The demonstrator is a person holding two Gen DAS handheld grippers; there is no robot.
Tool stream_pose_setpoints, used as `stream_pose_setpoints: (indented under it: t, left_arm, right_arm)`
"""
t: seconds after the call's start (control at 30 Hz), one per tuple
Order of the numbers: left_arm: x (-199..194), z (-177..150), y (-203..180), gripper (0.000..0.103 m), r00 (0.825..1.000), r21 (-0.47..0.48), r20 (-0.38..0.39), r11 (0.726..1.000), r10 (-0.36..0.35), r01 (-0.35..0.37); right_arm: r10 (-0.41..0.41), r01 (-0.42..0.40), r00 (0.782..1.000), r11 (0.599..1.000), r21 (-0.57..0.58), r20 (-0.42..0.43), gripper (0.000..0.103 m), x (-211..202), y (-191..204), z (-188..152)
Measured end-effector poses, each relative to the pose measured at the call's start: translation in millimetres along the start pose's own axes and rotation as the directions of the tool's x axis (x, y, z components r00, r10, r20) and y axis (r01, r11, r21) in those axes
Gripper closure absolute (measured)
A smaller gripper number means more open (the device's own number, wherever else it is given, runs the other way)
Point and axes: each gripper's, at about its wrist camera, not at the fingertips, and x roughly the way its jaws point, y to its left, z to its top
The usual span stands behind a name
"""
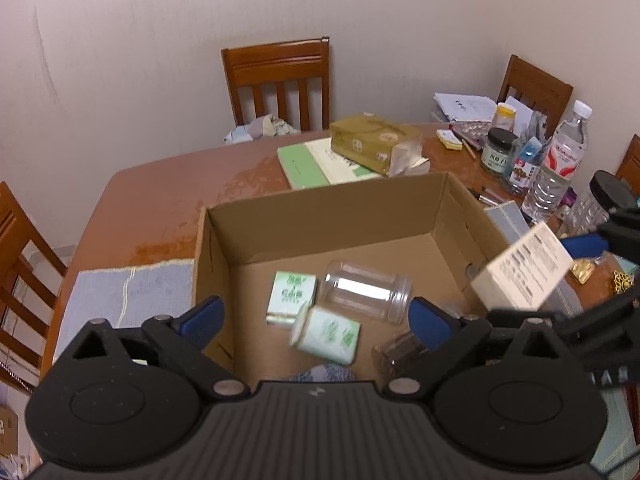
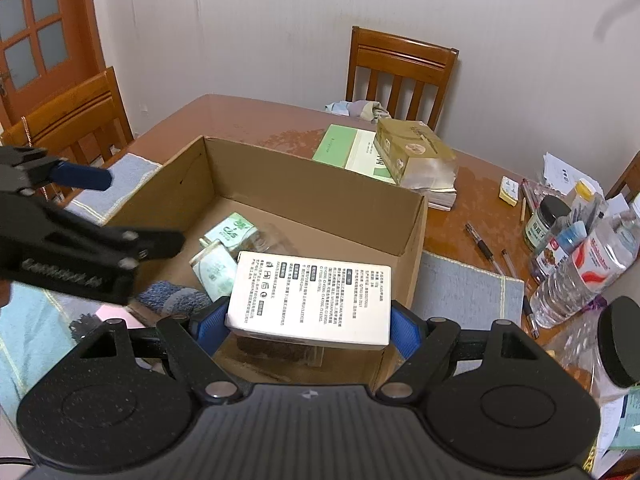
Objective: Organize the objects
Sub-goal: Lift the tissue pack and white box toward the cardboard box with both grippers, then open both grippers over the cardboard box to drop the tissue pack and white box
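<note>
Left wrist view, from left to right: a grey-blue cloth [image 1: 132,296] lies at centre left on the brown table [image 1: 160,196], touching the left wall of the open cardboard box [image 1: 320,208] that fills the middle. The left gripper [image 1: 316,318] hangs over the box's near edge at bottom centre, its blue fingers [image 1: 204,316] spread wide with nothing between them. On the box floor lie two green-and-white packets [image 1: 294,294], side by side and touching, and a clear plastic jar [image 1: 366,292] on its side just right of them. At centre right, the white printed box [image 1: 524,268] is tilted above the box's right wall. A water bottle [image 1: 558,164] stands at upper right.

Right wrist view: the left gripper's dark body crosses the left edge. At lower centre the right gripper [image 2: 308,330] clamps the white printed box between its blue fingers [image 2: 404,336], over the cardboard box's near right part. A green book [image 2: 340,146] lies above centre, under an olive carton [image 2: 412,148].
</note>
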Motion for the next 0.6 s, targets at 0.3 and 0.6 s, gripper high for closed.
stream_pose_setpoints:
  t: [0.3,0.6]
  left_arm:
    - [-11.4,-8.7,11.7,0.005,1.000,-0.032,-0.007,0.999,0.004,-0.004]
    - [-22.1,-20.3,23.7,0.004,0.998,-0.081,-0.029,0.995,0.060,-0.062]
  right_arm:
    - [-0.033,0.032,0.999,0.999,-0.035,-0.006,0.018,22.2,-8.1,19.7]
    - [-0.089,0.090,0.995,0.995,-0.035,0.034,0.000,26.9,-10.5,31.0]
